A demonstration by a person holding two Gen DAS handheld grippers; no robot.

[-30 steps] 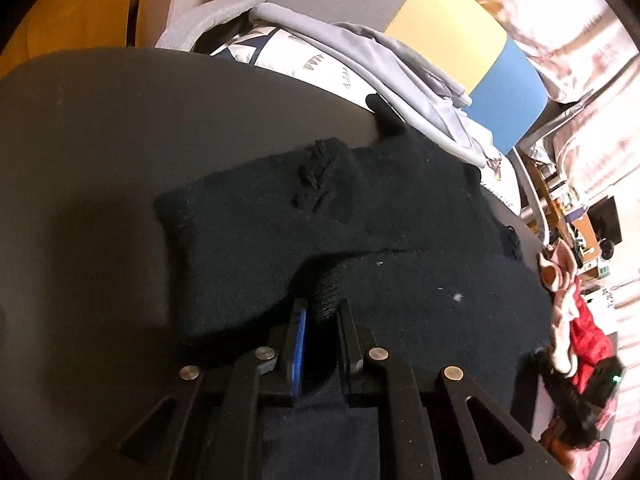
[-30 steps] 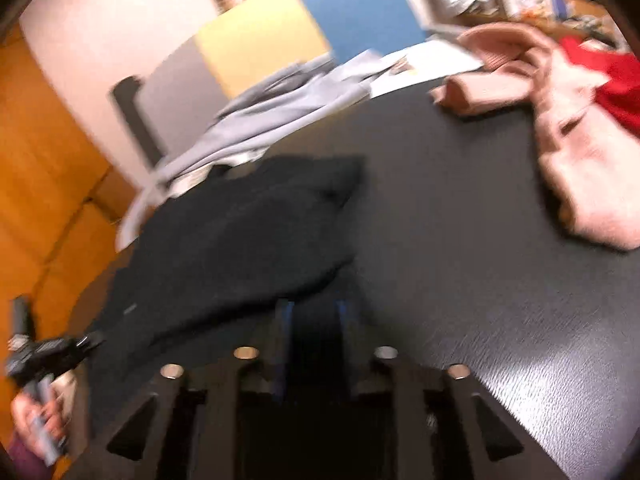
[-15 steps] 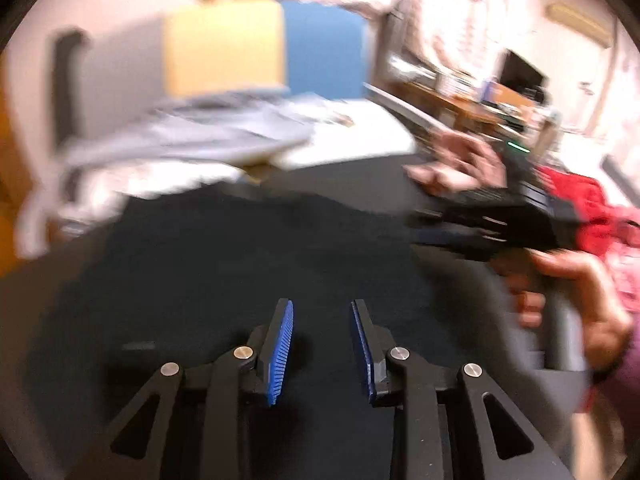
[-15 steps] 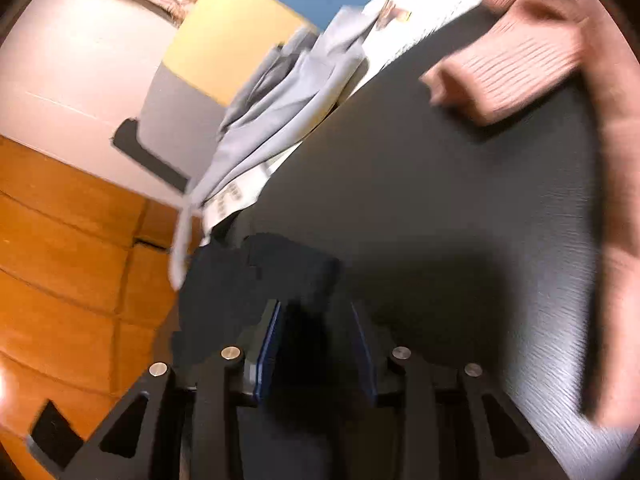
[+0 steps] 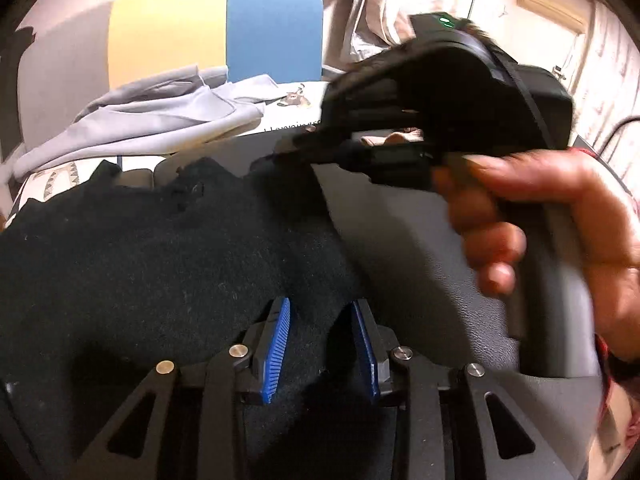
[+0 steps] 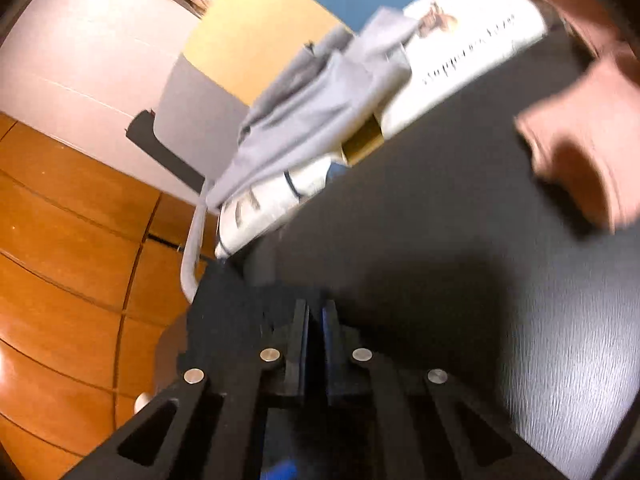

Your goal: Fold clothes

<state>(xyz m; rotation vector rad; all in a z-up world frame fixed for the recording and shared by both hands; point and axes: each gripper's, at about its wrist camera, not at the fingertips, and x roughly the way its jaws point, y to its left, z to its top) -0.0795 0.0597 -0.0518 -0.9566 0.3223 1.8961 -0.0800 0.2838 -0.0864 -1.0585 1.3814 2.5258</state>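
Currently the black knit garment (image 5: pixel 152 264) lies spread over the dark bench (image 5: pixel 420 264), rumpled, with an uneven far edge and one corner drawn toward the right gripper (image 5: pixel 288 152). No neat folded stack shows in either view.

Left gripper (image 5: pixel 320 344): fingers (image 5: pixel 276 344) stand apart with a clear gap, blue pads showing. Cloth lies under and between them, but nothing is pinched. It hovers just above the near edge of the garment.

Right gripper, held by a hand (image 5: pixel 560 216): in the right wrist view its fingers (image 6: pixel 300 344) sit nearly together with dark fabric at them. In the left wrist view the tips meet the far corner of the garment, and that corner looks lifted. Judged to be clamped on the cloth; blur leaves some doubt.

Other clothes: a grey-blue garment (image 5: pixel 152 120) draped on the chair (image 5: pixel 168 40) beyond the bench; a pink garment (image 6: pixel 580 140) on the bench to the right, loose, unfolded.

Progress, as a judgement: the black piece is mid-fold at most. One corner is in hand, with no crease finished. The pink and grey pieces also lie unfolded, so most of the job remains.
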